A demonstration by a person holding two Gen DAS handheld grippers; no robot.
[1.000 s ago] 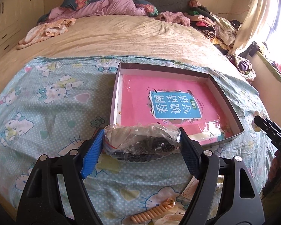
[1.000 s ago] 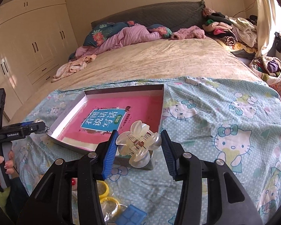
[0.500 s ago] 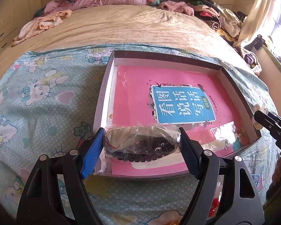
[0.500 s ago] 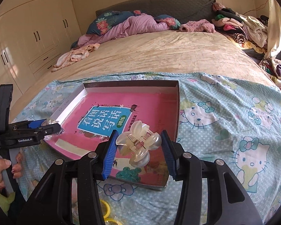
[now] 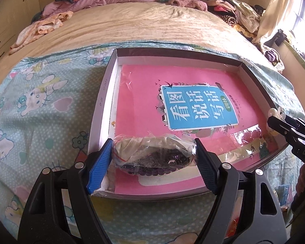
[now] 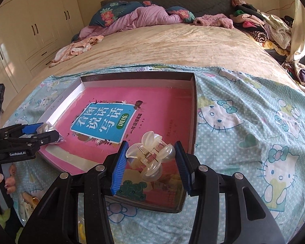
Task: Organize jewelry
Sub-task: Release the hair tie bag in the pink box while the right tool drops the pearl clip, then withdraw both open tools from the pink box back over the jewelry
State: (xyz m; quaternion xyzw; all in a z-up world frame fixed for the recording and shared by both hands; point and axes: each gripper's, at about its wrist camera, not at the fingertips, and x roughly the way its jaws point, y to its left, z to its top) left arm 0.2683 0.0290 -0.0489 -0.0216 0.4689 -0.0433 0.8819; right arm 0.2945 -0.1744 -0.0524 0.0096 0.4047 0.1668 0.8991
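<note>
A shallow dark box (image 5: 254, 75) (image 6: 194, 109) lined with a pink book cover (image 5: 144, 103) lies on the Hello Kitty sheet. My left gripper (image 5: 153, 155) is shut on a clear plastic bag of dark beads (image 5: 152, 156) and holds it over the box's near left corner. It also shows at the left of the right wrist view (image 6: 44, 133). My right gripper (image 6: 150, 158) is shut on a translucent cream hair claw clip (image 6: 151, 156) over the box's near right corner. The right gripper shows at the right edge of the left wrist view (image 5: 274, 120).
The blue Hello Kitty sheet (image 6: 244, 122) covers the near end of a beige bed (image 6: 172, 40). Clothes and pillows are piled at the headboard (image 6: 142, 16) and along the right side (image 6: 270, 26). Small items lie on the sheet near my hand (image 6: 28, 201). White wardrobes (image 6: 30, 26) stand at left.
Both grippers have moved forward and lower over the box. The bead bag and the claw clip are now above the box's near corners, still held.
</note>
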